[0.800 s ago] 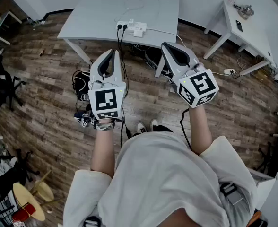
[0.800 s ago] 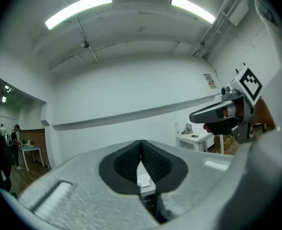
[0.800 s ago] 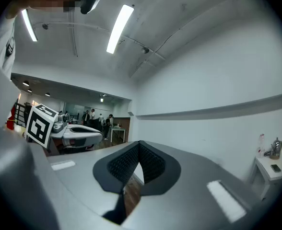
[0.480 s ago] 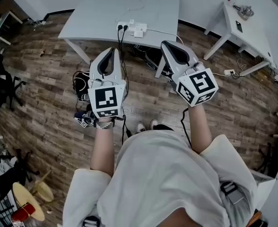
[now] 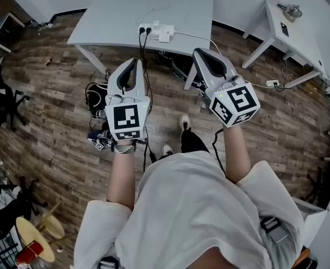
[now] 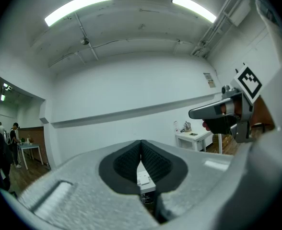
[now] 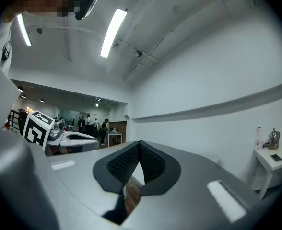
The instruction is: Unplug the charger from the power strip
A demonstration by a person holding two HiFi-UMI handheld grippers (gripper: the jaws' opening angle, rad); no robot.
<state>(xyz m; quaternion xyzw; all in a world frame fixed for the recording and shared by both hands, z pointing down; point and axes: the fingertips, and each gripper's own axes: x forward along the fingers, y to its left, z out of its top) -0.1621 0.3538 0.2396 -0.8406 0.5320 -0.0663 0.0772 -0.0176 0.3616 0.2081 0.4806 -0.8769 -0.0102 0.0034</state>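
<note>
Not started: white charger block point(image 5: 165, 36) looks plugged in white power strip point(image 5: 152, 27); my left gripper point(image 5: 133, 62), right gripper point(image 5: 198, 52) closed, empty, well short of it.

White charger point(image 5: 165, 35) sits against the white power strip point(image 5: 147, 28)'s right end.

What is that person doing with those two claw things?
A person stands on a wooden floor and holds a claw tool in each hand. The left gripper and the right gripper are both shut, with nothing in them, and are held out level. Ahead is a grey table with a white power strip near its edge and a white charger at the strip's right end. Neither gripper touches it, so the unplugging has not begun.
</note>
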